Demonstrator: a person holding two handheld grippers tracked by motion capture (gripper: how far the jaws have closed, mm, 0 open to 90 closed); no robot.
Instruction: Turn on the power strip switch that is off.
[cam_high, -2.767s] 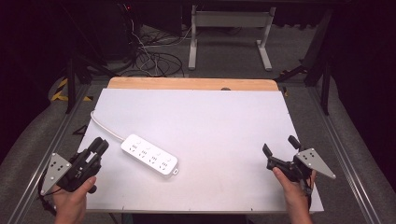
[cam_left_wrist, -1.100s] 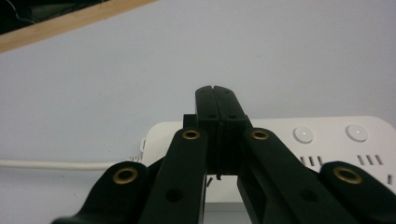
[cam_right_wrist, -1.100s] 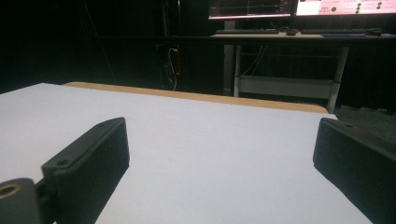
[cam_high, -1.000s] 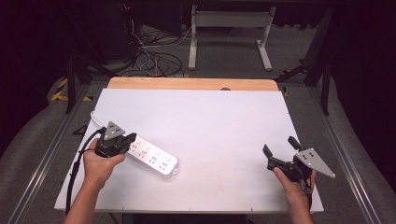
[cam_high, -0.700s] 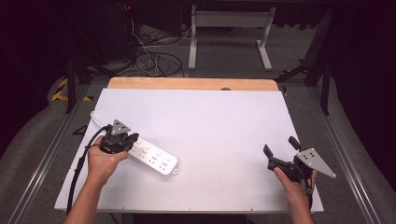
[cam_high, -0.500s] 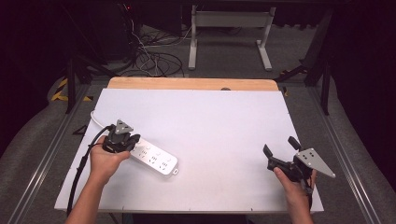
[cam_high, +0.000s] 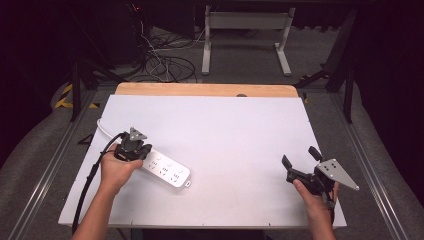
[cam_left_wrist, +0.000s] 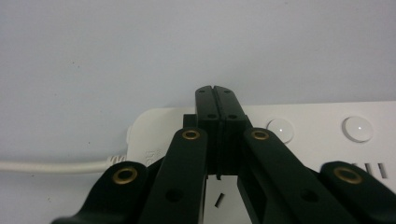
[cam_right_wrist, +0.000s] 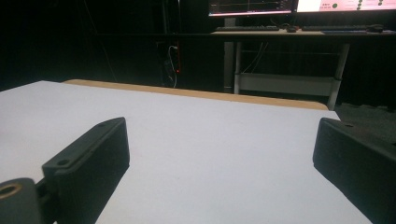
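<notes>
Swung in from the worktop's left edge, the left gripper (cam_high: 134, 148) now presses clenched fingers onto the power strip (cam_high: 167, 170) at near left — seemingly a switch press; right gripper (cam_high: 301, 164) waits, fingers released.

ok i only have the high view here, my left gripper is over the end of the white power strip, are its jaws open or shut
Observer: Shut. In the left gripper view the left gripper has its two black jaws pressed together over the white plastic power strip.
Operator: which end of it
Observer: The cord end; the white cable leaves the strip just beside the jaws.
Operator: anything near the tips
Observer: Two round white buttons sit on the strip just to the side of the tips.
Operator: and the right one
Observer: The right gripper is wide open over the bare white tabletop.
</notes>
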